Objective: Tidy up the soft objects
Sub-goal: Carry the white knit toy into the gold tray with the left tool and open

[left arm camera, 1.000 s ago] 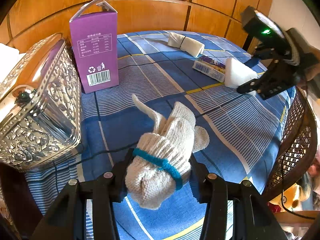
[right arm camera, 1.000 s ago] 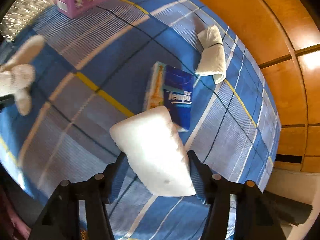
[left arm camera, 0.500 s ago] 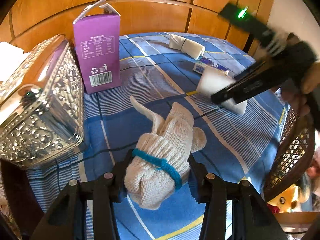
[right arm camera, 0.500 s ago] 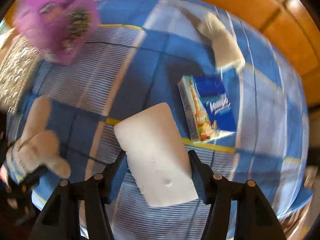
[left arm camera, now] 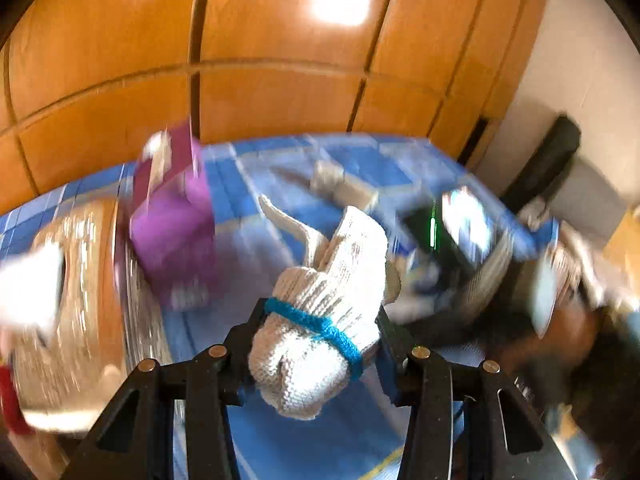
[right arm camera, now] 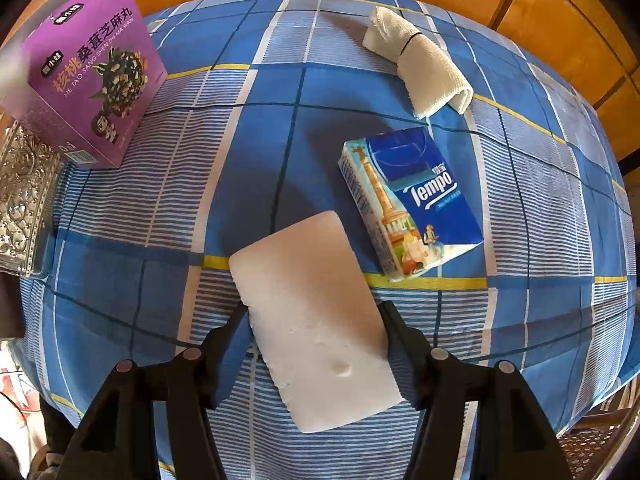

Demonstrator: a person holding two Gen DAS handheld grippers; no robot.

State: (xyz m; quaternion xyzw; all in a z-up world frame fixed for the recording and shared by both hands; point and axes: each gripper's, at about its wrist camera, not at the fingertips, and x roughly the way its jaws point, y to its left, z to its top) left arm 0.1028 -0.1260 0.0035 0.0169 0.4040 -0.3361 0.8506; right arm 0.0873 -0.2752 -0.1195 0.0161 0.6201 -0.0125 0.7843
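Note:
My left gripper [left arm camera: 320,316] is shut on a rolled cream knit glove bundle [left arm camera: 320,280] with a blue band, held up above the blue checked tablecloth [left arm camera: 300,440]. This view is blurred by motion. My right gripper [right arm camera: 313,312] points steeply down at the tablecloth [right arm camera: 248,152]. A white sponge block [right arm camera: 312,344] sits between its jaws. The jaws are opening, and both pads still touch the sponge's long sides. The sponge looks flat, no longer squeezed.
A rolled white towel [right arm camera: 420,68] and a blue Tempo tissue pack [right arm camera: 412,204] lie beyond the sponge. A purple carton [right arm camera: 88,76] stands at the far left beside an ornate silver basket [right arm camera: 20,196]. Wooden panels back the table; a wicker chair [right arm camera: 592,448] stands at its right edge.
The left gripper has lifted the glove bundle up off the cloth. The right gripper has rolled, and the sponge has gone from pinched and bulging to flat as the jaws widened.

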